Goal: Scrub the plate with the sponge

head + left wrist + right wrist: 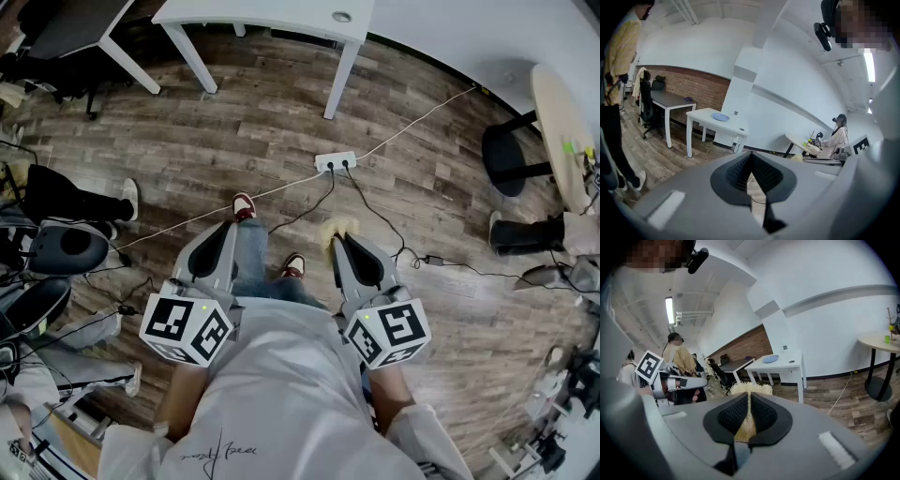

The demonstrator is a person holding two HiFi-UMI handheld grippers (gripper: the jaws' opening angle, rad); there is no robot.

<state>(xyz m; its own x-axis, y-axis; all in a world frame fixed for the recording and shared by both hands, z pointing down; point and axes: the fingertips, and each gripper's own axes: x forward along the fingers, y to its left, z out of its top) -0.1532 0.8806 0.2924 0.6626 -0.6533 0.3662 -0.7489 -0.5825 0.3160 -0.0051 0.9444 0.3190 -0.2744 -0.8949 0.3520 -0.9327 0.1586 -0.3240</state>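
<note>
A blue plate point(720, 117) lies on a white table point(715, 124) across the room; the right gripper view shows the same plate point(770, 359) far ahead. My right gripper point(749, 397) is shut on a pale yellow fibrous sponge point(751, 389), whose frayed end sticks out past the fingertips. In the head view, the sponge point(339, 225) shows at the tip of the right gripper point(339, 239), held over the wooden floor. My left gripper point(751, 157) is shut with nothing between its jaws, and in the head view the left gripper point(228, 230) hangs at waist height beside the right one.
A white power strip point(335, 161) with trailing cables lies on the floor ahead of my feet. The white table's corner point(281, 14) is at the top, and a round table point(562, 131) is on the right. Chairs and seated people stand at the left, and a person in yellow point(618, 56) is nearby.
</note>
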